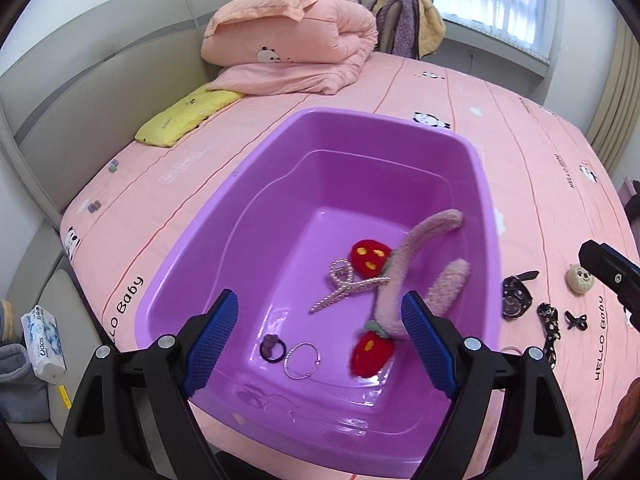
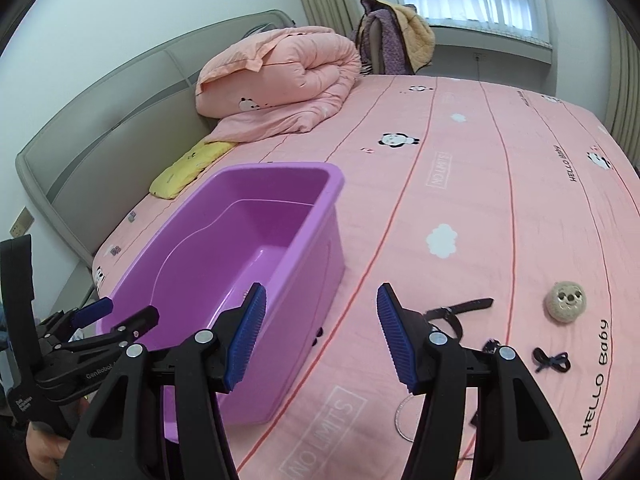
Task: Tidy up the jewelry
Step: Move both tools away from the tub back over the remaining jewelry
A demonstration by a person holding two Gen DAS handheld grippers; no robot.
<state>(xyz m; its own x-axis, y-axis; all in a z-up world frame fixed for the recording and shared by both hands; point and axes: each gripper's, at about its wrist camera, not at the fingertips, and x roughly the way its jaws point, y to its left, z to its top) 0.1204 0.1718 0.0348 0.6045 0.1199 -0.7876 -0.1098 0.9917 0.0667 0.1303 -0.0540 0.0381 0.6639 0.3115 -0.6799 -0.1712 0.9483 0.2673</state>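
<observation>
The left gripper (image 1: 320,344) is held above the near end of the purple tub (image 1: 224,240) with its blue pads spread wide and nothing between them. The right gripper (image 2: 322,336) is likewise spread, less widely, and nothing is pinched — it is poised over the pink bedsheet (image 2: 460,184) just to the right of the tub (image 2: 304,292), whose outer wall is seen beside its left pad. Inside the tub, a pink fuzzy headband (image 1: 404,276) with two red strawberry ornaments is seen, its ends leaning toward the right wall; a pearl hair claw (image 1: 348,284) lies beside it, and a dark hair tie (image 1: 272,348) and a thin metal ring (image 1: 302,360) lie near the front wall, just beside each other. On the sheet to the right of the tub, still outside it, a black wristwatch (image 1: 518,296), a patterned dark band (image 1: 550,328), a small black bow clip (image 1: 576,320) and a round beige clip with a face (image 1: 580,280) are laid out near one another. Farther off, a folded pink duvet (image 1: 292,40) and a yellow pillow (image 1: 188,116) are found at the headboard.
</observation>
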